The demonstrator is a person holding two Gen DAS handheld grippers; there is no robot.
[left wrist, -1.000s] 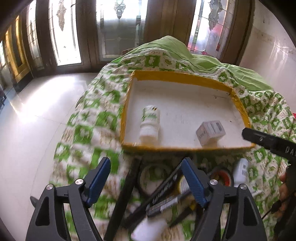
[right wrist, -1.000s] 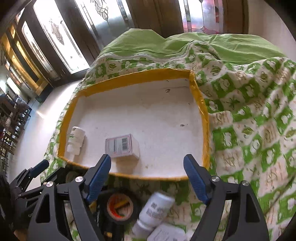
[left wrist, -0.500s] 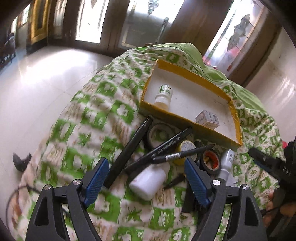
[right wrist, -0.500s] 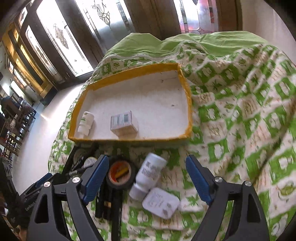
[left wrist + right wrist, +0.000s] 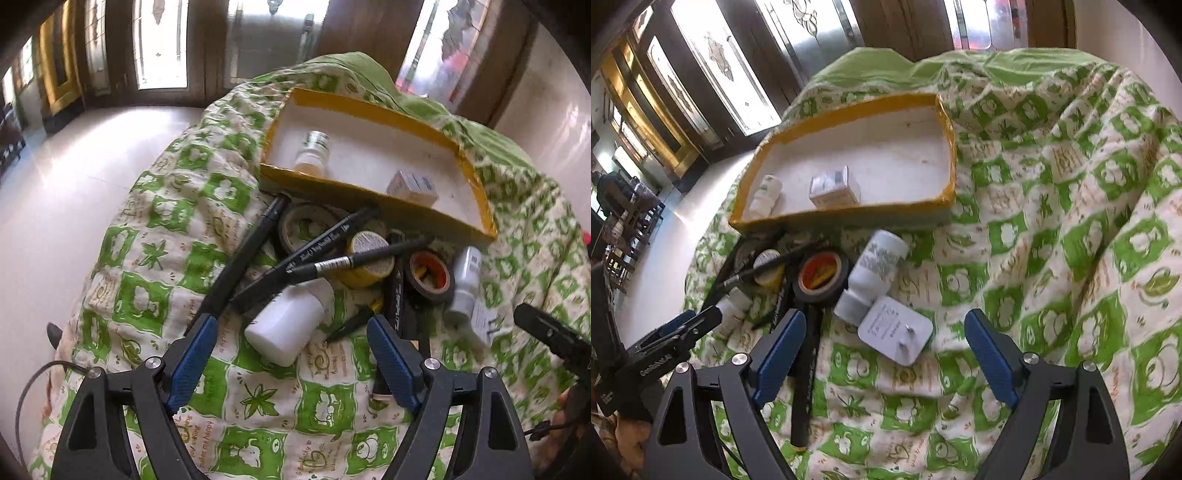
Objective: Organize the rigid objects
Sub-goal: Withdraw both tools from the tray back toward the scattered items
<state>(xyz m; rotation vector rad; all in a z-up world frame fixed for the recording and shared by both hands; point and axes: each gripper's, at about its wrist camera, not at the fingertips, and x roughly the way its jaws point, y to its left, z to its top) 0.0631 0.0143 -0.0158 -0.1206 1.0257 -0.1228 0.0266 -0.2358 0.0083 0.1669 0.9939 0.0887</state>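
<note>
A yellow-rimmed white tray (image 5: 373,199) (image 5: 849,110) lies on the green quilt and holds a small bottle (image 5: 313,152) (image 5: 764,194) and a small box (image 5: 412,184) (image 5: 833,186). In front of it lies a pile: a white bottle (image 5: 288,323), black markers (image 5: 325,251), a yellow tape roll (image 5: 369,258), a black tape roll (image 5: 430,275) (image 5: 820,275), a labelled white bottle (image 5: 873,271) (image 5: 466,280) and a white plug adapter (image 5: 895,330). My left gripper (image 5: 291,358) is open above the white bottle. My right gripper (image 5: 886,350) is open above the adapter.
The quilt (image 5: 1071,221) drapes over a mound with folds at the right. A pale tiled floor (image 5: 74,177) lies to the left, with doors and windows behind. A cable (image 5: 33,380) hangs at the lower left.
Both grippers have pulled back from the tray toward the pile. The pile now fills the middle of both views. Both grippers stay open and empty.
</note>
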